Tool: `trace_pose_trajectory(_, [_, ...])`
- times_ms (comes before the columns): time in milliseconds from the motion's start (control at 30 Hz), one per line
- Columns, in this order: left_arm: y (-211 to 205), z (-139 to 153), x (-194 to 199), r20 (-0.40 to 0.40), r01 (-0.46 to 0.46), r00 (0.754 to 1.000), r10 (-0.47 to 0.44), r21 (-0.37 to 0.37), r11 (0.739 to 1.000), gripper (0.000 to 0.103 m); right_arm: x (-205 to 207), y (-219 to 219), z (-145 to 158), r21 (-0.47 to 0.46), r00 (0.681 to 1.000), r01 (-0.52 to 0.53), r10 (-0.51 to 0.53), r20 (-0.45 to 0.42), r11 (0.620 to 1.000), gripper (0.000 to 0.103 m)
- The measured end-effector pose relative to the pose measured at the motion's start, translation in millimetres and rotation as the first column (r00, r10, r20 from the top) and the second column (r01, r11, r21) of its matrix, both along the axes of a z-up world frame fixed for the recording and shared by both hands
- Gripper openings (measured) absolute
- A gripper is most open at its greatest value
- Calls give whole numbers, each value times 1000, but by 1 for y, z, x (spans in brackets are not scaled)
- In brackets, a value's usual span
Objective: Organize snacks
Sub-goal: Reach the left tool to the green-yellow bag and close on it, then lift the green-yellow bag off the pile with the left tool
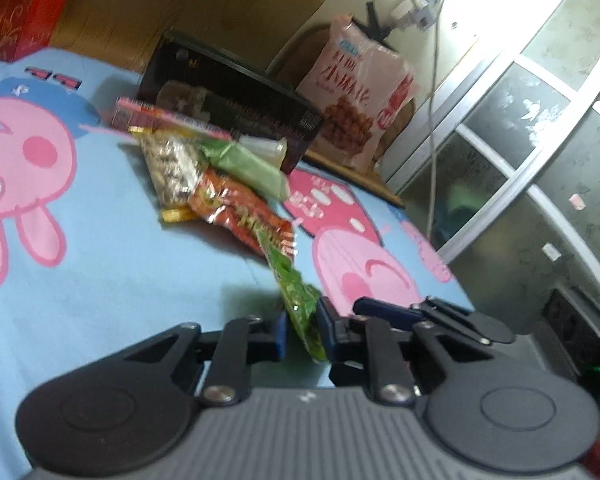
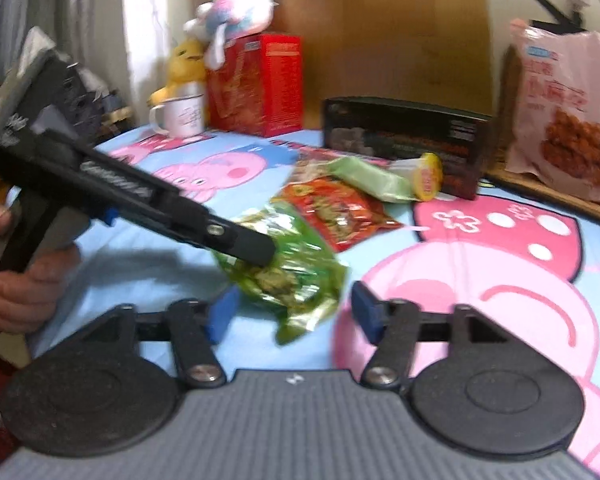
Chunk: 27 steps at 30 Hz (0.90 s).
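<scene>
My left gripper (image 1: 302,330) is shut on a green snack packet (image 1: 296,296), held edge-on above the blue cartoon bedsheet (image 1: 100,280). In the right wrist view that gripper (image 2: 266,260) comes in from the left and grips the same green packet (image 2: 292,272). My right gripper (image 2: 290,314) is open and empty, its blue pads on either side of the packet's lower end. Behind lie a red snack packet (image 2: 336,208), a pale green packet (image 2: 370,180), a nut packet (image 1: 172,168) and a small yellow-lidded cup (image 2: 428,176), beside a black box (image 2: 400,136).
A red box (image 2: 260,84) with plush toys (image 2: 228,12) and a white mug (image 2: 182,114) stands at the back left. A large pink snack bag (image 2: 564,116) leans at the back right. A wooden headboard lies behind. A glass-panelled door (image 1: 520,140) is to the right.
</scene>
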<state>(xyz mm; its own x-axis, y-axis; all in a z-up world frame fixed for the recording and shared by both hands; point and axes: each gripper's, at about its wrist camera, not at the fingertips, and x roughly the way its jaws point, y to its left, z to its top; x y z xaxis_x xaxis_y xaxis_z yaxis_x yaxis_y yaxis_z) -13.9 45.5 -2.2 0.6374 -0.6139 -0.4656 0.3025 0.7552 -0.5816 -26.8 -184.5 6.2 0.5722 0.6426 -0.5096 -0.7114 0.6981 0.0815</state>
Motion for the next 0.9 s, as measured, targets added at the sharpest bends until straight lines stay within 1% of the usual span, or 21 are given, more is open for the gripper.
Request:
trace_pose_trajectory(67, [4, 2, -1, 17, -4, 1000, 4, -10, 1000, 14, 5, -2, 0, 14, 1000, 6, -6, -28, 1000, 72])
trace_pose_trajectory(133, [10, 1, -1, 14, -15, 1000, 15, -25, 1000, 14, 9, 1, -1, 5, 999, 2, -2, -46, 1000, 72])
trace_pose_trajectory(200, [16, 1, 0, 13, -25, 1000, 26, -51, 998, 13, 9, 8, -2, -16, 999, -11, 10, -36, 1000, 72])
trace_pose_trajectory(267, [21, 3, 0, 28, -35, 999, 37, -59, 998, 12, 10, 17, -2, -38, 999, -27, 26, -25, 999, 72])
trace_pose_trajectory(333, [27, 5, 0, 44, -49, 998, 52, -63, 997, 12, 11, 24, -3, -51, 999, -38, 38, -13, 998, 68])
trace_pose_trajectory(400, [33, 7, 1, 49, -69, 996, 72, -59, 996, 12, 13, 33, -2, -62, 999, -47, 47, -3, 997, 58])
trace_pose_trajectory(467, [38, 7, 3, 52, -92, 994, 95, -46, 995, 12, 17, 44, -2, -76, 999, -52, 52, 10, 996, 50])
trace_pose_trajectory(567, [41, 7, 5, 69, -135, 988, 135, -5, 991, 12, 23, 59, -1, -72, 998, -59, 60, 12, 996, 48])
trace_pose_trajectory(733, [42, 5, 7, 69, -173, 983, 171, 10, 985, 14, 28, 67, -1, -78, 999, -48, 49, 14, 996, 48])
trace_pose_trajectory(767, [42, 5, 7, 70, -172, 983, 171, 11, 985, 16, 28, 67, -1, -78, 999, -44, 45, 13, 996, 49])
trace_pose_trajectory(833, [42, 4, 8, 59, -182, 982, 181, 15, 983, 24, 28, 65, -1, -73, 999, -35, 36, 8, 997, 50])
trace_pose_trajectory(867, [42, 3, 9, 47, -185, 982, 184, 15, 983, 33, 28, 65, 0, -71, 999, -33, 33, 6, 997, 51])
trace_pose_trajectory(900, [43, 2, 11, 35, -180, 983, 180, 11, 984, 33, 28, 65, 0, -69, 999, -31, 32, 4, 997, 54])
